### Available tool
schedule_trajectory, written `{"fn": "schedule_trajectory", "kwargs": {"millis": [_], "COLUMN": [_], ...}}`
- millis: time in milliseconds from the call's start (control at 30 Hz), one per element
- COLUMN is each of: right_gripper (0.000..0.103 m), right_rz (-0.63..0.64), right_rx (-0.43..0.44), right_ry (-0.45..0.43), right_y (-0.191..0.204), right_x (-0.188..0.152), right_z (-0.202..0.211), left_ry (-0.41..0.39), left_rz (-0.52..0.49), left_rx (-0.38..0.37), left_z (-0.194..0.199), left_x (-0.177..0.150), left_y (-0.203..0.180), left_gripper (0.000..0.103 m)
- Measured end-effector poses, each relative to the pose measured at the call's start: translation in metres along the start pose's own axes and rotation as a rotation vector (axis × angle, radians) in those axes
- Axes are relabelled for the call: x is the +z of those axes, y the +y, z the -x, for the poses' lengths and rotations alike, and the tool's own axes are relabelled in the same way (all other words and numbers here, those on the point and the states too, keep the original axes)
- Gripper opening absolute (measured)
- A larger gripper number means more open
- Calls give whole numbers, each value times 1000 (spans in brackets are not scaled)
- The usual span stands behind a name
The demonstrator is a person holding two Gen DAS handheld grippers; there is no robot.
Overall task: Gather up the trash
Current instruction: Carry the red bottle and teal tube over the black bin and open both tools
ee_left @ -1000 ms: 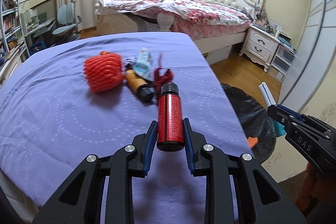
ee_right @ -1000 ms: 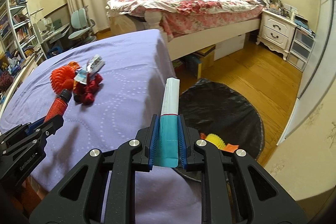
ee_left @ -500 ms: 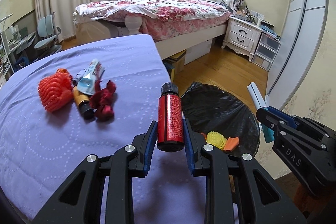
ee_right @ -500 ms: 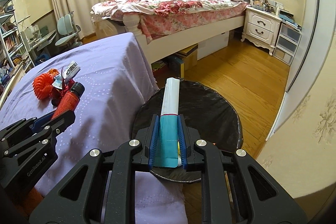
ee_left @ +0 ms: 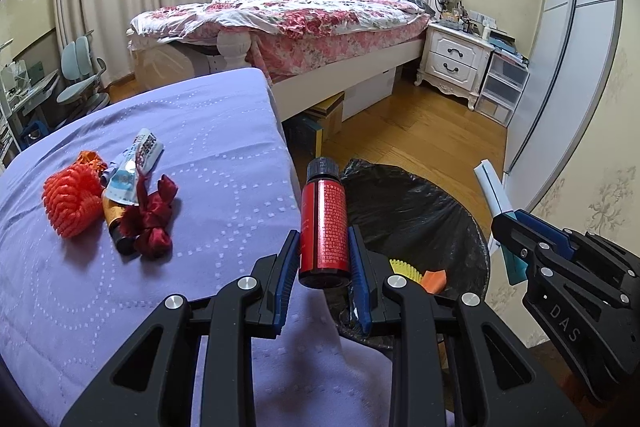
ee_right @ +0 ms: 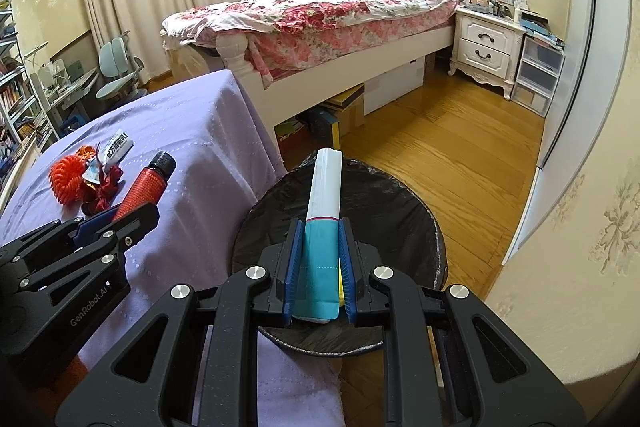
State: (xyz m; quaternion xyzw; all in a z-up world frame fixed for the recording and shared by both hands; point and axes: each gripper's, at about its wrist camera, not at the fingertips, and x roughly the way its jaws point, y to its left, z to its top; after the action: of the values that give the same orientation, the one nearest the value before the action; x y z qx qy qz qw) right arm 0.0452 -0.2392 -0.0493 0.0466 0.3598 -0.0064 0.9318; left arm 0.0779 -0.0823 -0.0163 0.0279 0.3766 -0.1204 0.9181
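My left gripper (ee_left: 323, 255) is shut on a red bottle with a black cap (ee_left: 324, 223), held at the right edge of the purple-covered table (ee_left: 224, 155), beside the black-lined trash bin (ee_left: 404, 211). My right gripper (ee_right: 319, 251) is shut on a white and teal carton (ee_right: 323, 223), held over the bin (ee_right: 396, 223). The carton (ee_left: 496, 197) and right gripper (ee_left: 516, 227) also show at the right of the left wrist view. In the bin lie a yellow ribbed piece (ee_left: 405, 269) and an orange scrap (ee_left: 434, 279). On the table remains a pile: an orange foam net (ee_left: 72, 201), a small amber bottle (ee_left: 116, 223), a dark red ribbon (ee_left: 154, 215) and a crumpled wrapper (ee_left: 138, 159).
A bed with a floral quilt (ee_left: 304, 15) stands behind the table, with boxes under it. A white nightstand (ee_left: 456, 61) and plastic drawers (ee_left: 506, 87) sit at the far right. Wood floor (ee_right: 452, 143) lies beyond the bin; a wall (ee_right: 576, 227) is close on the right.
Both grippers have swung to the right with their loads. The red bottle went from over the table middle to its right edge. The carton now hangs over the bin.
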Motion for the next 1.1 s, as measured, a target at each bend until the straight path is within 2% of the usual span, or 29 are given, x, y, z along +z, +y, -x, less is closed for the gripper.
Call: {"fn": "schedule_trajectory", "kwargs": {"millis": [1000, 1100], "right_gripper": [19, 20], "right_rz": [-44, -49], "right_rx": [-1, 0], "right_ry": [11, 13], "right_y": [-30, -32], "right_x": [11, 11], "right_z": [-18, -20], "left_ry": [16, 30], "left_rz": [-61, -51], "left_rx": [39, 39], "left_z": [-24, -28], "left_x": [18, 18], "left_y": [-28, -26], "left_gripper": [28, 37]}}
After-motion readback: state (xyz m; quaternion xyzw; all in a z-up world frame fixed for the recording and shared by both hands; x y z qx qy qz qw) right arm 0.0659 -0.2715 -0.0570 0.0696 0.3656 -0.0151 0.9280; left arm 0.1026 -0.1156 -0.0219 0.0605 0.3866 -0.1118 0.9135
